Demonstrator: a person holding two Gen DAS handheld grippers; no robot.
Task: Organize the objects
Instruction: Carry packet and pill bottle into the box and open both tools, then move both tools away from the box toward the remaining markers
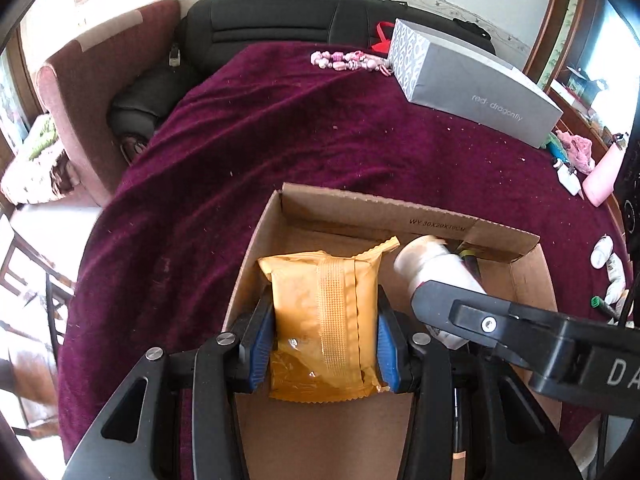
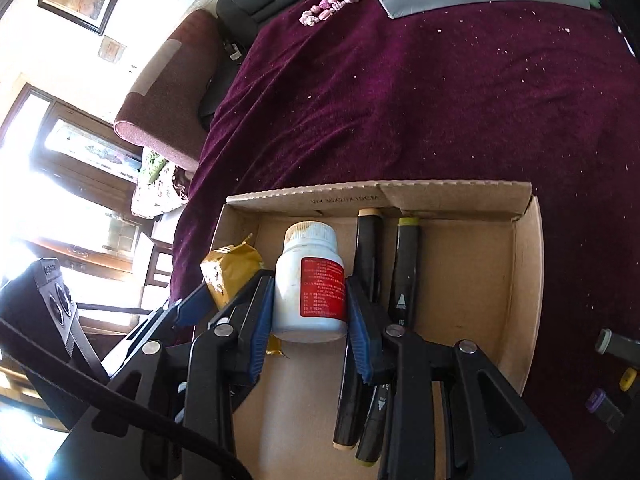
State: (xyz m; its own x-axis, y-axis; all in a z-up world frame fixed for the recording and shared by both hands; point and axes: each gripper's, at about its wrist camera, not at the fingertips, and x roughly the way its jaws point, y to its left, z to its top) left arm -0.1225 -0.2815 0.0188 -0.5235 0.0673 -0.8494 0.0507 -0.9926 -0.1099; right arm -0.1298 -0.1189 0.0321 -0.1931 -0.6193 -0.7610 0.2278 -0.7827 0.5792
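Note:
An open cardboard box [image 1: 400, 210] [image 2: 528, 272] sits on the purple cloth. My left gripper [image 1: 324, 340] is shut on a yellow-orange packet [image 1: 324, 320], held over the box's left side; the packet also shows in the right wrist view [image 2: 228, 276]. My right gripper [image 2: 310, 320] is shut on a white pill bottle [image 2: 310, 288] with a red label, held inside the box; the bottle also shows in the left wrist view [image 1: 436, 268]. Two black markers [image 2: 404, 272] lie in the box to the right of the bottle.
A grey "red dragonfly" box [image 1: 472, 84] and pink beads [image 1: 348, 60] lie at the far side of the cloth. A pink bottle [image 1: 602, 172] and small white bottles [image 1: 604, 252] lie at the right. More markers [image 2: 612, 376] lie right of the cardboard box. A sofa [image 1: 272, 20] stands behind.

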